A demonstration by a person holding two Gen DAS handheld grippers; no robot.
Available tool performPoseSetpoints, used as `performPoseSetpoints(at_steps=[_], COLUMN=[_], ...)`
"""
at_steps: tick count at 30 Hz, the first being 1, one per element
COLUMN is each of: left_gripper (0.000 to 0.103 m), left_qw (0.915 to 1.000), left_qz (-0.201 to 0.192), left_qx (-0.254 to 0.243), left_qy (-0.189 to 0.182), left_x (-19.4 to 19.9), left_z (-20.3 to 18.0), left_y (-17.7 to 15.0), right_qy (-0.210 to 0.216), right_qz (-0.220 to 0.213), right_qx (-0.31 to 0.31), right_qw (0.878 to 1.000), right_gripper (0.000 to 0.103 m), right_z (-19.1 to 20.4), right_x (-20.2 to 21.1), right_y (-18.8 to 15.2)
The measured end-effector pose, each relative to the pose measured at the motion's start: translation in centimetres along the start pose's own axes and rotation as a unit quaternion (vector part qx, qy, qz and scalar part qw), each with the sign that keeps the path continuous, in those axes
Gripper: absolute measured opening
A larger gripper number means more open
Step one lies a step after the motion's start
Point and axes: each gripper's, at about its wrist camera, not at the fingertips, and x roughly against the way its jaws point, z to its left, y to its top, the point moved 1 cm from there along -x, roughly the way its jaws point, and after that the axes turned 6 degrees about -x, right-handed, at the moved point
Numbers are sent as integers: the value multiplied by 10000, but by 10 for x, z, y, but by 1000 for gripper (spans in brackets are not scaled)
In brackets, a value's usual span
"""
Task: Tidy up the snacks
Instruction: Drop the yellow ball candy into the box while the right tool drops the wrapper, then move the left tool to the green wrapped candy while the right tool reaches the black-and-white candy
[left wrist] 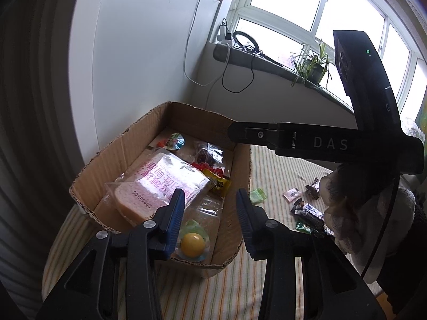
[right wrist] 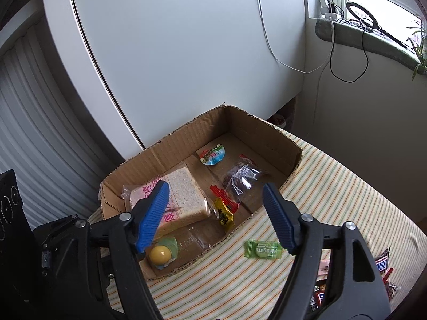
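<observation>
An open cardboard box [left wrist: 186, 117] [right wrist: 253, 125] sits on a striped cloth. Inside lie a bagged bread slice [left wrist: 160, 184] [right wrist: 184, 194], a yellow ball snack [left wrist: 192, 244] [right wrist: 159, 255], a jelly cup [left wrist: 174, 141] [right wrist: 212, 154], a dark snack in clear wrap [left wrist: 208, 154] [right wrist: 242, 177] and a red-yellow packet [left wrist: 216, 180] [right wrist: 224, 210]. My left gripper [left wrist: 210, 213] is open and empty above the box's near end. My right gripper [right wrist: 216, 216] is open and empty over the box's near edge; its body [left wrist: 307, 141] shows in the left wrist view.
A green candy [right wrist: 263, 249] [left wrist: 256, 196] lies on the cloth just outside the box. A pink candy [left wrist: 292, 194] and chocolate bars [left wrist: 307, 210] [right wrist: 381, 264] lie further right. A white cabinet [right wrist: 186, 53] stands behind the box. The windowsill [left wrist: 280, 66] holds cables and a plant.
</observation>
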Motion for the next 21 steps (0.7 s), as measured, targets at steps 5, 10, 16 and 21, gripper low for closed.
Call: performPoseSetpoints(at_steps=[5,10,16,21], left_gripper=[38,38,38,38], left_qw=[10000,9999,9995,9988], left_qz=[-62,-104,-140,-88], left_qx=[24,-22,-90,-171], left_qy=[-19,-115,-272,-458], left_x=[3,6,5,-2], left_z=[-4,-15,-33,-52], left_y=[0,1,0,-1], right_qy=[-129,-312,-735,-1129], right_qz=[-22,-81,-327,-366], right_qx=[-28,-90,-250,-433], right_qw=[9999,9994,9964,9920], right_gripper=[78,80,98,101], right_z=[-12,-30,-63,-97], right_x=[14,35,71,94], right_y=[-4,-13,-29,-47])
